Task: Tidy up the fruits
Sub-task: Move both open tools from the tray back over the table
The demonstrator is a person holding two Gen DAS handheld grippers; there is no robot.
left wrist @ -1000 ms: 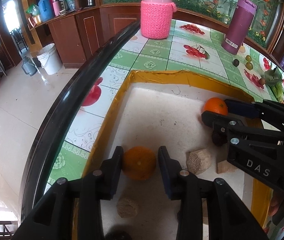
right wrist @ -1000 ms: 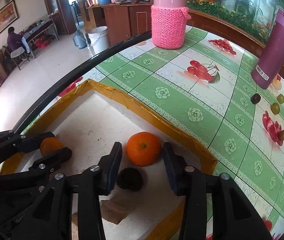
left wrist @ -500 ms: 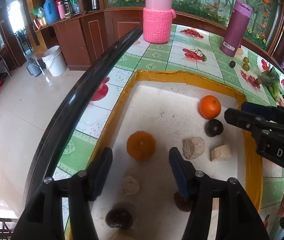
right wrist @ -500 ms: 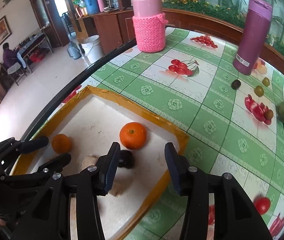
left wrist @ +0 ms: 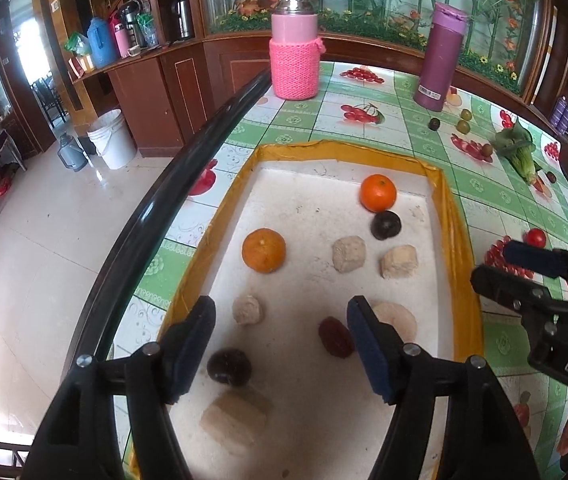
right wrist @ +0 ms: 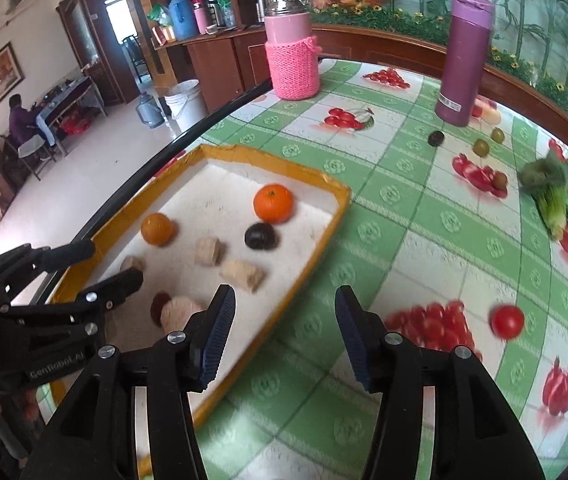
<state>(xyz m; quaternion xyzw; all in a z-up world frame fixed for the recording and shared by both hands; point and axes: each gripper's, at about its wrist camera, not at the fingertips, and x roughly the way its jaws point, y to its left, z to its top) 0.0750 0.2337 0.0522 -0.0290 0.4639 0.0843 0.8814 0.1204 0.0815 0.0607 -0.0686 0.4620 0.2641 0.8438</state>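
1. Yellow-rimmed tray point(left wrist: 450, 216) holds two oranges: one point(left wrist: 378, 193) at its far right corner, the other point(left wrist: 263, 250) near its left wall.
2. Left gripper point(left wrist: 280, 344) above the tray's near end, jaws apart, holding nothing.
3. Right gripper point(right wrist: 282, 334) over the counter point(right wrist: 404, 216), just right of the tray, jaws apart, holding nothing.
4. Red tomato point(right wrist: 507, 321) on the counter, right of the tray.
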